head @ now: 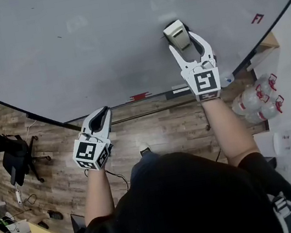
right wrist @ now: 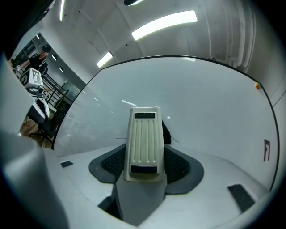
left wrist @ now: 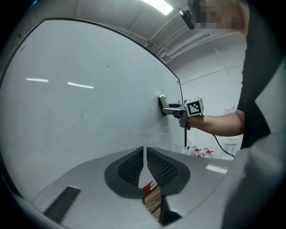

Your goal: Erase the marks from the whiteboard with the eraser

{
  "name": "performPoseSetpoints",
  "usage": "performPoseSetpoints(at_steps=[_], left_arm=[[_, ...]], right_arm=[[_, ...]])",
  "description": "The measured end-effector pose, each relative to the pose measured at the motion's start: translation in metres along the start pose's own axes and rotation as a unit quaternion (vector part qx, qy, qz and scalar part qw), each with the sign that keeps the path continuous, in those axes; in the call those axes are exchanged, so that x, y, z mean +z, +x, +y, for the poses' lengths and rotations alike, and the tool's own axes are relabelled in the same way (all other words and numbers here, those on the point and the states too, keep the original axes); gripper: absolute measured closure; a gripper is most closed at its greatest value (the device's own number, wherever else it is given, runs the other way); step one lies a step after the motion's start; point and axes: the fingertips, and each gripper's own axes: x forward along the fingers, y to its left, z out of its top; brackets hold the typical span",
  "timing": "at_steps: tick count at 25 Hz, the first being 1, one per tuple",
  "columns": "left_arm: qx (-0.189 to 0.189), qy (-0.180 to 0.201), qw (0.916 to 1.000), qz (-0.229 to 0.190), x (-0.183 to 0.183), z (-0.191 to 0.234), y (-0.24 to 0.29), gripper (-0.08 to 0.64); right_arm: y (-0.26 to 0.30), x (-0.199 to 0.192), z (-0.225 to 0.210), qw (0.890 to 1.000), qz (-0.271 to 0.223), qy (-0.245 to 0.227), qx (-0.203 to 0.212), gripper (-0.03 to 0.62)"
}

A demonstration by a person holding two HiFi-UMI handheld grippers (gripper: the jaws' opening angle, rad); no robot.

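White right gripper [head: 182,38] outstretched around eraser [head: 176,30]

Bright strip lights [right wrist: 164,23] overhead fill the room evenly, so shadows are faint and soft. They leave pale streaks of glare on the whiteboard [left wrist: 58,83] at my left and two dim patches toward its far edge in the head view. Both gripper views bow the board's edge into a curve, go black at the corners, and turn soft close up.
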Motion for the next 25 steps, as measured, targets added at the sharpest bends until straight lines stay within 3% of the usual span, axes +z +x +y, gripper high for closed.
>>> performPoseSetpoints(at_steps=[14,20,25], left_arm=[[-0.007,-0.008,0.9999,0.001,-0.010,0.000,-0.005,0.545],[-0.004,-0.009,0.9999,0.004,-0.015,-0.001,-0.011,0.545],[-0.003,-0.011,0.9999,0.005,-0.018,-0.006,-0.015,0.545]], right_arm=[[0.008,-0.005,0.002,0.997,0.068,-0.008,-0.037,0.347],[0.011,-0.002,0.012,0.996,0.091,0.004,-0.018,0.348],[0.020,0.003,0.044,0.994,0.111,-0.008,0.015,0.348]])
